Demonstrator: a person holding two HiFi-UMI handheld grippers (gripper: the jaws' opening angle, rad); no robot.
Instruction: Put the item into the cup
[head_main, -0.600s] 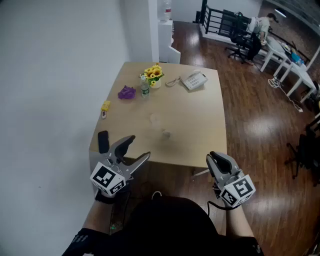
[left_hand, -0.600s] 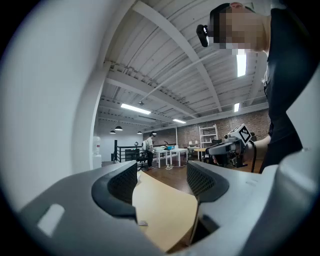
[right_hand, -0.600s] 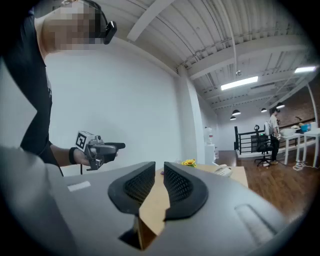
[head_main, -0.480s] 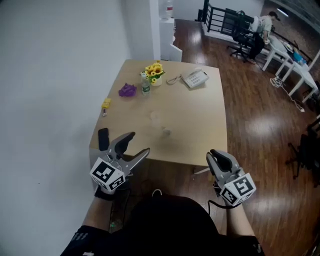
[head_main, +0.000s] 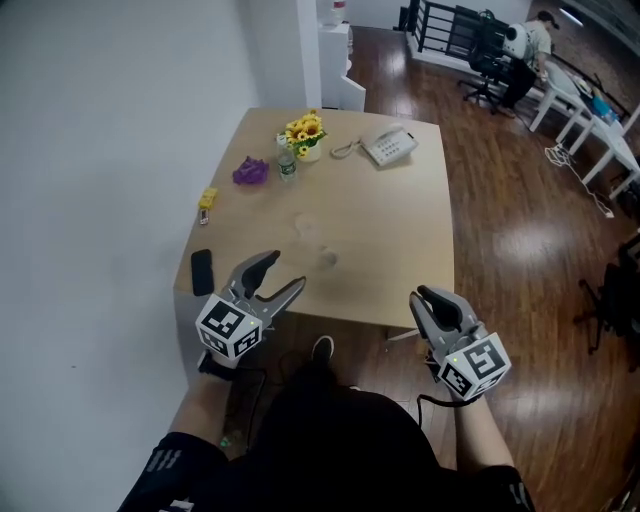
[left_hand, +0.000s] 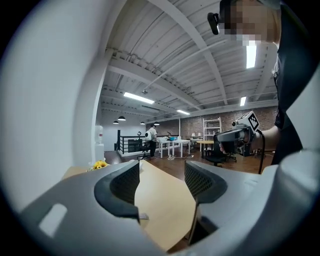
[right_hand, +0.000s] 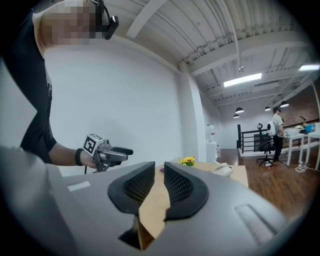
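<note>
Two faint clear cups (head_main: 304, 228) (head_main: 328, 261) stand near the middle of the tan table (head_main: 400, 230). A purple item (head_main: 250, 172) and a small yellow item (head_main: 207, 200) lie on its left part. My left gripper (head_main: 285, 270) hovers over the near left edge of the table, open, with nothing between its jaws (left_hand: 162, 175). My right gripper (head_main: 428, 296) hangs at the near right corner, off the table. Its jaws are drawn almost together and hold nothing (right_hand: 160, 172). Both grippers are well short of the cups.
At the far end of the table stand a pot of yellow flowers (head_main: 304, 131), a small bottle (head_main: 286, 165) and a desk telephone (head_main: 389, 146). A black phone (head_main: 201, 271) lies by the near left edge. A white wall (head_main: 100, 200) runs along the table's left side. Wooden floor (head_main: 520, 250) lies to the right.
The table has come closer and my left gripper has moved up and to the right, toward its near edge. The right gripper has hardly moved. A shoe now shows under the table edge.
</note>
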